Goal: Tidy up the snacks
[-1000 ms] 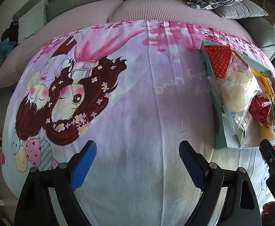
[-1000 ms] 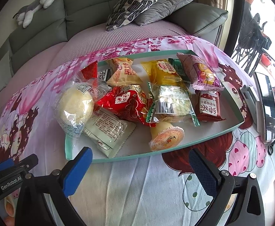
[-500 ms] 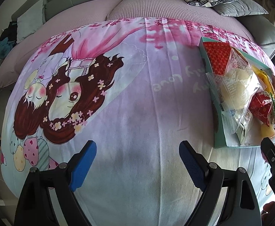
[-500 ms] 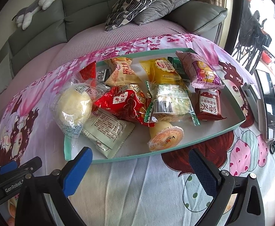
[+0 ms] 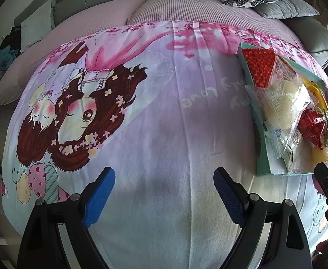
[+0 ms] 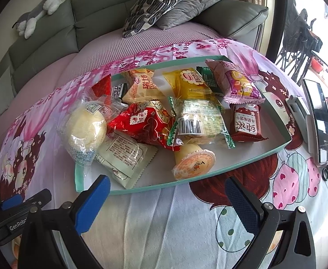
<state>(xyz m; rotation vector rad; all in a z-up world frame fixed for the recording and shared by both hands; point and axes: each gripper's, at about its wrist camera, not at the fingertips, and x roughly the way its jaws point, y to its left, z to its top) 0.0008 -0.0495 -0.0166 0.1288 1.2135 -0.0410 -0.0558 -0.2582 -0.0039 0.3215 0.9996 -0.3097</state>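
- My left gripper [image 5: 164, 192] hangs over the bare cartoon-print sheet [image 5: 164, 121], its two blue-padded fingers spread wide with nothing between them.
- From that camera the teal tray [image 5: 261, 157] sits at the far right, well apart from those fingers.
- My right gripper [image 6: 167, 196] is released too, two fingers parted and empty, just short of the tray's [image 6: 231, 171] near rim.
- All the snacks lie in that one tray. Going left to right I count: one clear-bagged round bun [image 6: 85, 130], one white sachet [image 6: 125, 157], one red popcorn bag [image 6: 146, 123], one tan packet [image 6: 141, 85], one yellow packet [image 6: 191, 83], one green-edged barcode packet [image 6: 200, 123], one jelly cup [image 6: 193, 163], one purple packet [image 6: 235, 83], one brown packet [image 6: 246, 123].
- Two cushions [image 6: 164, 2] rest on the sofa behind.
- One phone [image 6: 321, 121] lies right of the tray.
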